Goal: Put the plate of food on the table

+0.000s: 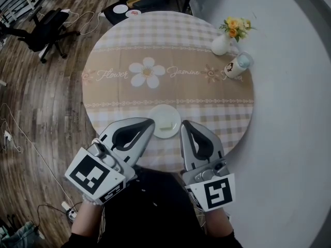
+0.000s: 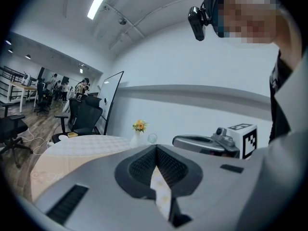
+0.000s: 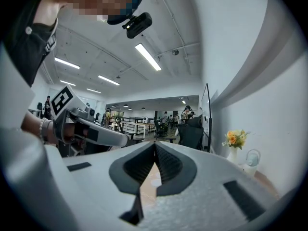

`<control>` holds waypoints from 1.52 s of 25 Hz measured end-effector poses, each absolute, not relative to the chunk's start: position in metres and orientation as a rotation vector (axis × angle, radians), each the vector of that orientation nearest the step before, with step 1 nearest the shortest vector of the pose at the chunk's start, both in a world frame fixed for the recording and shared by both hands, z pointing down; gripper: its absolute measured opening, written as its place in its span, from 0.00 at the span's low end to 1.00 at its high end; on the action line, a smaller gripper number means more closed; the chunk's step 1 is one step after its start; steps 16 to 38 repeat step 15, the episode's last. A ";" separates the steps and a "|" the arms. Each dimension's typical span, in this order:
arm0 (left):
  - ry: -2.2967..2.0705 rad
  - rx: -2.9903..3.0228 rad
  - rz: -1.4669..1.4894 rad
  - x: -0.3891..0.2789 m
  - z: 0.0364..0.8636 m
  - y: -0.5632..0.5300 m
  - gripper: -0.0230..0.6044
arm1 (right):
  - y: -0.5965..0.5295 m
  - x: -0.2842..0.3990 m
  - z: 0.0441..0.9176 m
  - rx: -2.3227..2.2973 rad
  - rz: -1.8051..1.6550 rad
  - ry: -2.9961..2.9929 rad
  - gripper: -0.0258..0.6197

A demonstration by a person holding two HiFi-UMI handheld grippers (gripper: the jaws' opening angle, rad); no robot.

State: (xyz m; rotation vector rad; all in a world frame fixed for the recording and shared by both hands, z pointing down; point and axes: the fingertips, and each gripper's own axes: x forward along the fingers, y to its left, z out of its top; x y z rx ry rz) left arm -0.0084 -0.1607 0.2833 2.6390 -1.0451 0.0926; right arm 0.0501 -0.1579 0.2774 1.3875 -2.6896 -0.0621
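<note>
The plate (image 1: 156,112) is seen lying flat on the counter (image 1: 170,50), close to its near edge, with a pale piece of food (image 1: 165,127) resting on its near half. It is flanked by both grippers. The left gripper (image 1: 149,122) is held with its tip at the plate's left rim; in the left gripper view its jaws (image 2: 156,150) are pressed together at the tips and nothing is seen clamped, only a pale strip showing through the gap behind them. The right gripper (image 1: 185,124) is held just beside the plate's right rim, apart from it, and its jaws (image 3: 155,146) are likewise closed with nothing between them. The counter is round and covered with a checked cloth printed with a flower. At its far right side a white vase of yellow flowers (image 1: 221,43) is stood, with a lidded container (image 1: 238,66) just beside it. A black office chair (image 1: 49,25) is seen on the wooden floor (image 1: 36,102) well beyond the counter.
</note>
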 end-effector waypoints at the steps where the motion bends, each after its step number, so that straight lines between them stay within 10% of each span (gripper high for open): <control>1: -1.046 2.638 0.093 -0.008 0.283 -0.161 0.04 | -0.158 0.050 0.278 1.387 -0.061 -2.688 0.04; 38: -1.036 2.642 0.094 -0.009 0.285 -0.164 0.04 | -0.160 0.045 0.280 1.370 -0.070 -2.684 0.04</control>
